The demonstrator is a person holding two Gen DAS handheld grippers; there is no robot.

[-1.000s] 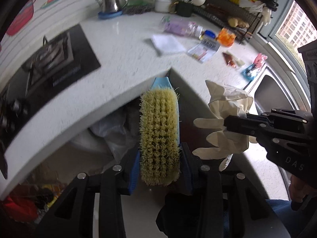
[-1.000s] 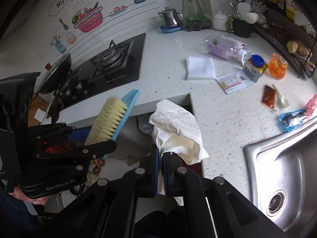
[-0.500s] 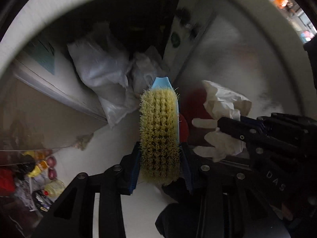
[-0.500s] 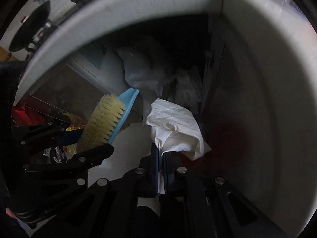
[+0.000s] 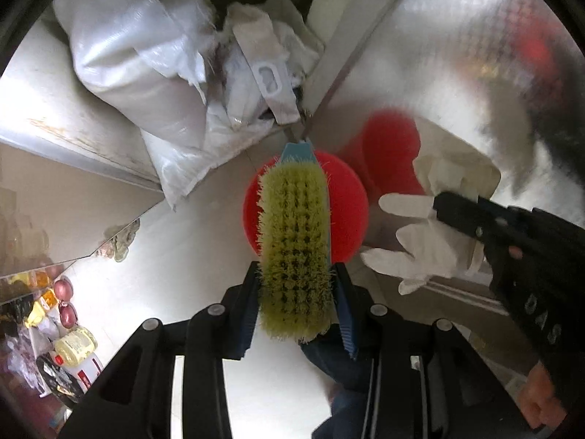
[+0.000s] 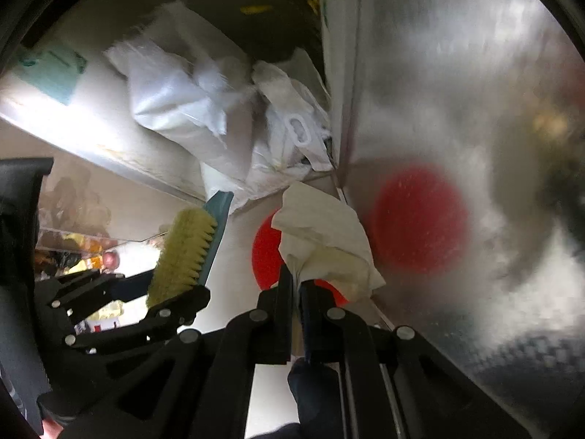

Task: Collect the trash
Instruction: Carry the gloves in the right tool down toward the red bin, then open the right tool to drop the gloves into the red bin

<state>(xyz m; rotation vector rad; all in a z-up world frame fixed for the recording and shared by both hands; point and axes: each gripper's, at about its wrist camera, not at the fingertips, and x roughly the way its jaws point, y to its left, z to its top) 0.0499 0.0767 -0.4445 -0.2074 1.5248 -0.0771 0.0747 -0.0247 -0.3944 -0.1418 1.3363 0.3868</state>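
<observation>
Left hand-held gripper (image 5: 296, 300) clenched on scrub brush (image 5: 296, 241), right hand-held gripper (image 6: 297, 292) on crumpled glove (image 6: 325, 241); center both over red bin (image 5: 347, 205) before releasing.

Probably home kitchen floor (blurred), steel cabinet (image 5: 457, 55), stuffed sacks (image 5: 146, 55)

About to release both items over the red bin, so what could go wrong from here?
The scrubbing brush is long compared with the red bin and may catch its rim.

The rubber glove hangs to the bin's side in the left wrist view, so the right gripper could drop it on the floor.

The shiny cabinet panel sits close by.
</observation>
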